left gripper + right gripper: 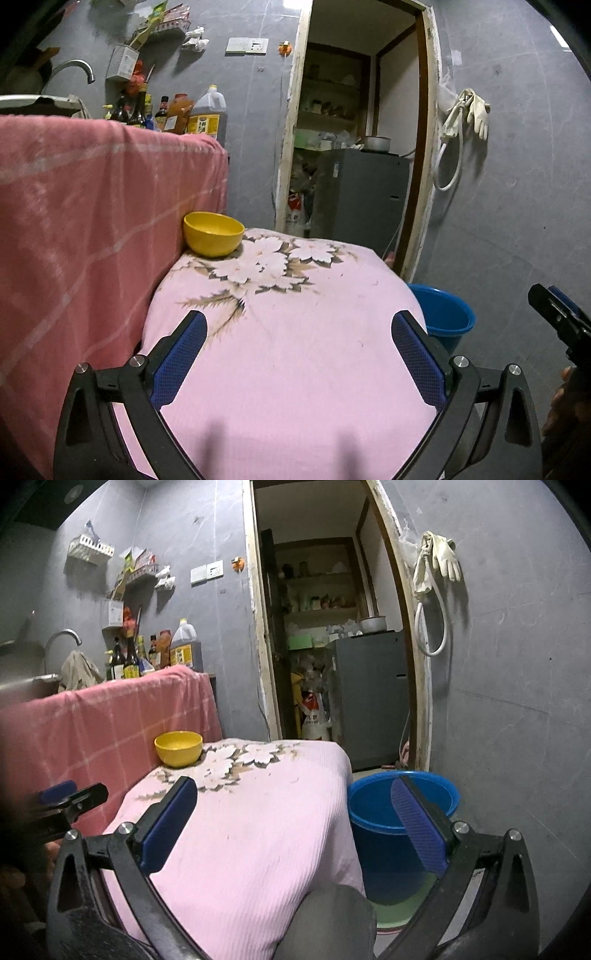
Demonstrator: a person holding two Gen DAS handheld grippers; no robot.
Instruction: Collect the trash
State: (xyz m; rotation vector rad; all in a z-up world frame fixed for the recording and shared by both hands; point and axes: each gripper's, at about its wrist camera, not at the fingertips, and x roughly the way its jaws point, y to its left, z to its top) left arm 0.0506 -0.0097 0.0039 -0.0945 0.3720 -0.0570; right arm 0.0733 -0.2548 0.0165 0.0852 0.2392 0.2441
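Note:
A low table under a pink floral cloth fills the near view. A yellow bowl stands at its far left corner. A blue bucket stands on the floor at the table's right. My left gripper is open and empty above the cloth. My right gripper is open and empty, one finger over the cloth, the other over the bucket. No loose trash shows on the cloth.
A counter draped in pink checked cloth rises on the left, with bottles and a sink tap behind. An open doorway holds a grey fridge. Gloves and a hose hang on the grey wall.

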